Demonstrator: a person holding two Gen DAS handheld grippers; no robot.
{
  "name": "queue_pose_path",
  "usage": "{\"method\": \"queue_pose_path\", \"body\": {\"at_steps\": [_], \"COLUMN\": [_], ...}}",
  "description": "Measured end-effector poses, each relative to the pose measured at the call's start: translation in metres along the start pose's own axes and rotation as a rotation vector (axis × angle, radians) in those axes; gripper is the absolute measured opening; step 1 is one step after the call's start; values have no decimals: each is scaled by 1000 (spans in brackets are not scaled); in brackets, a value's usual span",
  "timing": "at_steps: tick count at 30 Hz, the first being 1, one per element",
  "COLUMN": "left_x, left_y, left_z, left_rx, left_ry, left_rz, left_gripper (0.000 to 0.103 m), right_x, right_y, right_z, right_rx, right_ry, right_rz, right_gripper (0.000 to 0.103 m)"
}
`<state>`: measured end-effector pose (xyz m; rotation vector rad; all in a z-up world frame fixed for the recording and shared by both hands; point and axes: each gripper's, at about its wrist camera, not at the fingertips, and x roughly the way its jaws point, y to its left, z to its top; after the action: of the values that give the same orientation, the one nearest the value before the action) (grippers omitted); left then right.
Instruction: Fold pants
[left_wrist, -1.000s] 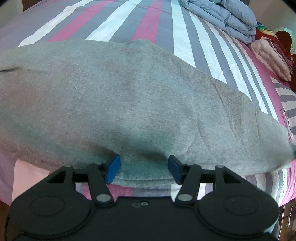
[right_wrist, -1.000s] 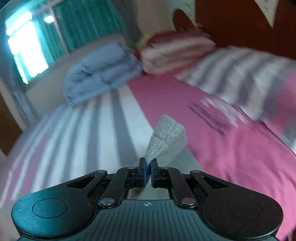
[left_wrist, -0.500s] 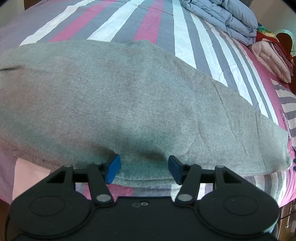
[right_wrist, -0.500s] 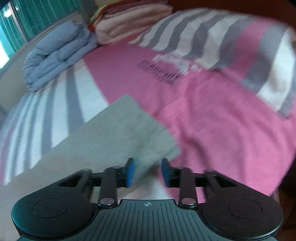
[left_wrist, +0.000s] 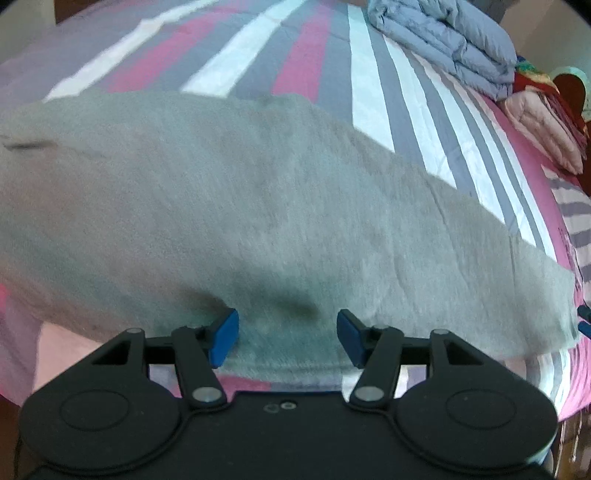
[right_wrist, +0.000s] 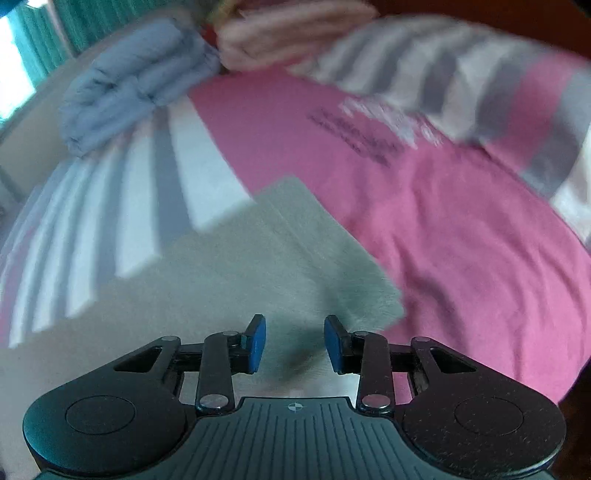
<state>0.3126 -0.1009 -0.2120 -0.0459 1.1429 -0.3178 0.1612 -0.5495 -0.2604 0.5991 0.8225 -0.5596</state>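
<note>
Grey pants (left_wrist: 258, 206) lie flat across the striped bed, folded lengthwise, running from left to the right edge. My left gripper (left_wrist: 286, 338) is open and empty, just above the near edge of the pants' middle. In the right wrist view the leg end of the pants (right_wrist: 295, 258) lies flat on the bed. My right gripper (right_wrist: 294, 343) is open and empty, hovering over that leg end. The tips of the right gripper (left_wrist: 583, 319) show at the far right of the left wrist view.
The bed (left_wrist: 314, 55) has pink, grey and white stripes. A folded blue quilt (left_wrist: 443, 40) and a pink folded blanket (left_wrist: 543, 125) sit at the far right side. A striped pillow (right_wrist: 461, 85) lies beyond the leg end. Green curtains (right_wrist: 48, 40) hang behind.
My right gripper held the leg end lifted, then opened and let it go. The leg end now lies flat. My left gripper stayed open and moved very little.
</note>
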Motion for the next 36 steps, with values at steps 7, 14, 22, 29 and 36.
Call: {"method": "queue_pose_path", "body": {"at_steps": [7, 14, 22, 29, 36], "left_x": [-14, -20, -75, -91, -73], "left_y": [48, 72, 144, 219, 234], "left_z": [10, 10, 16, 13, 28], "left_rx": [-100, -106, -344, -561, -603], "left_ry": [-62, -104, -235, -218, -241], "left_rz": [127, 174, 245, 283, 217], "left_gripper": [51, 51, 51, 50, 21], "right_x": [12, 41, 14, 13, 17], "right_y": [81, 73, 73, 91, 103], "right_z": [-28, -51, -42, -61, -68], "right_rx": [-180, -183, -92, -103, -108], "right_ry": [32, 107, 83, 102, 115], "right_rz": [142, 43, 145, 159, 170], "right_gripper": [70, 70, 73, 76, 76]}}
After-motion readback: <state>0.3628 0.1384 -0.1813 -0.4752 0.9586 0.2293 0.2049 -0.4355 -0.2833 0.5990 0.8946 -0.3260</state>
